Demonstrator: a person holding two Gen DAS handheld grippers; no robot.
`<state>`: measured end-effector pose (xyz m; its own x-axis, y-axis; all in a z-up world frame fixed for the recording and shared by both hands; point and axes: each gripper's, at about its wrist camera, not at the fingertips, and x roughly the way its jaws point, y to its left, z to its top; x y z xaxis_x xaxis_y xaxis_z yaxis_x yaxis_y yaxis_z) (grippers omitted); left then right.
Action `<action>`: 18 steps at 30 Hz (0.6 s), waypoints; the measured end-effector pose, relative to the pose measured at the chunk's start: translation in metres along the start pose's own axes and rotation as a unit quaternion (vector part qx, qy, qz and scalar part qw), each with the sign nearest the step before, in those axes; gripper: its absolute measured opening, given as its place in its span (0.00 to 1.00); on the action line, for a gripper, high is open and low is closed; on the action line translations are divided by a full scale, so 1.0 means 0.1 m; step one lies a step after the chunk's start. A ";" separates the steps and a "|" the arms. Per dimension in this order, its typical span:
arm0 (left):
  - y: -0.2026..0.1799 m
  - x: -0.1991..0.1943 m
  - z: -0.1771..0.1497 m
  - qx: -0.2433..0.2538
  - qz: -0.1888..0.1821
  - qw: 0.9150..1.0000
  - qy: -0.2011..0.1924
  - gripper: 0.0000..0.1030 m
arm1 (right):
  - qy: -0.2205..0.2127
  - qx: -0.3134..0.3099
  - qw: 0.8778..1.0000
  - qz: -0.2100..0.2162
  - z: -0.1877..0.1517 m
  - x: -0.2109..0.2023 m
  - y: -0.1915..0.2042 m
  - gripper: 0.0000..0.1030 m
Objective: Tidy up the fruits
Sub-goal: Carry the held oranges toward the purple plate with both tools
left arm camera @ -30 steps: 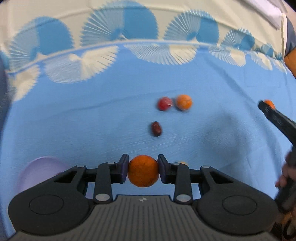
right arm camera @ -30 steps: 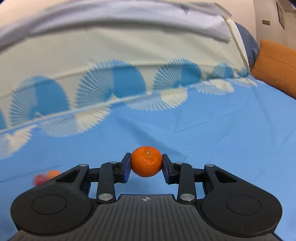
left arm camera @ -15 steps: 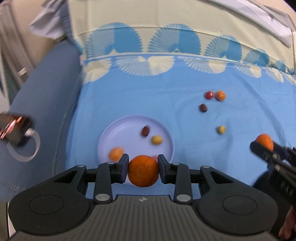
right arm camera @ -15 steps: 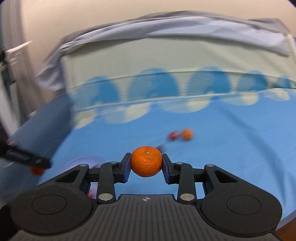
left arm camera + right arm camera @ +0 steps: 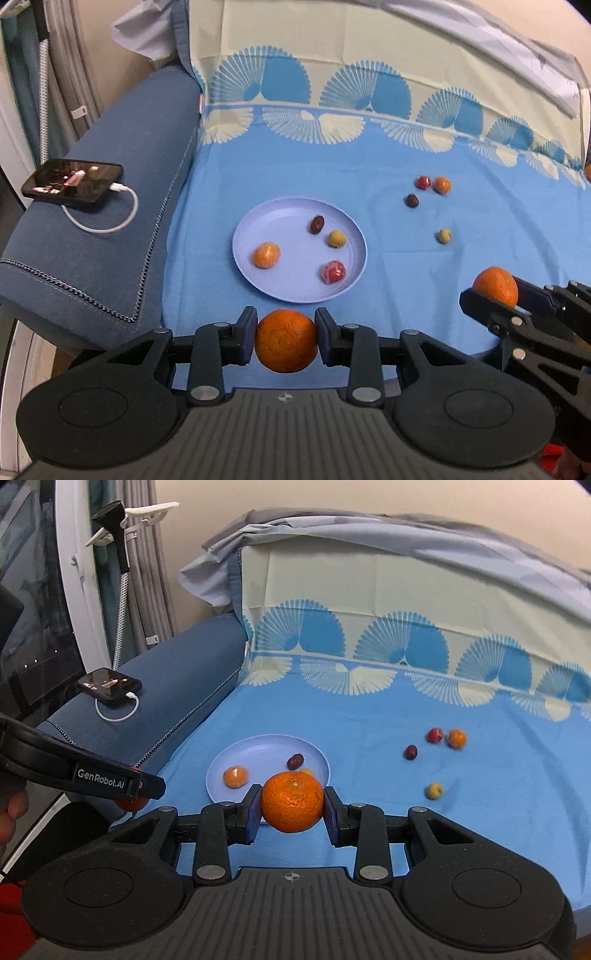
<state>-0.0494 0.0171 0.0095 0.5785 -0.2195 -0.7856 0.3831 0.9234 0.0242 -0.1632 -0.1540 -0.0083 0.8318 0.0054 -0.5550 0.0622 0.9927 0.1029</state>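
Observation:
My left gripper (image 5: 286, 341) is shut on an orange (image 5: 286, 346), held above the near edge of the blue sheet, just short of a lilac plate (image 5: 280, 221). The plate holds a small orange (image 5: 266, 254), a dark date (image 5: 316, 224), a yellow-green fruit (image 5: 337, 238) and a red fruit (image 5: 334, 272). My right gripper (image 5: 291, 806) is shut on a mandarin (image 5: 291, 801), in front of the plate (image 5: 251, 755). It also shows at the right of the left wrist view (image 5: 495, 286).
Loose fruit lies on the sheet right of the plate: a red one (image 5: 423, 182), an orange one (image 5: 442, 184), a dark date (image 5: 412, 200), a yellow-green one (image 5: 444, 236). A phone (image 5: 72, 181) with a white cable lies on the blue sofa arm at left.
Both grippers have pulled back and swung left with their oranges still held. The plate, sofa arm and phone have come into view.

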 end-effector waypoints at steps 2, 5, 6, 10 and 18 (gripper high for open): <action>0.04 -0.03 -0.02 -0.003 0.000 1.000 -0.007 0.36 | 0.001 -0.007 1.000 -0.003 0.01 -0.03 0.05 0.35; 0.09 -0.05 -0.04 -0.009 -0.005 1.000 -0.006 0.36 | 0.002 -0.017 1.000 -0.004 0.02 -0.02 0.12 0.35; 0.10 -0.05 -0.04 -0.012 -0.006 1.000 -0.005 0.36 | 0.002 -0.021 1.000 -0.004 0.01 -0.03 0.14 0.35; 0.15 -0.06 -0.03 -0.020 -0.007 1.000 -0.010 0.36 | 0.003 -0.034 0.999 -0.003 0.03 -0.03 0.19 0.35; 0.19 -0.03 -0.03 -0.028 -0.005 1.000 -0.011 0.36 | 0.010 -0.041 0.999 -0.005 0.04 0.00 0.23 0.35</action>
<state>-0.0455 0.0358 0.0103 0.5905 -0.2341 -0.7723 0.3484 0.9372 -0.0177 -0.1599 -0.1317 -0.0024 0.8205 -0.0022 -0.5716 0.0233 0.9993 0.0296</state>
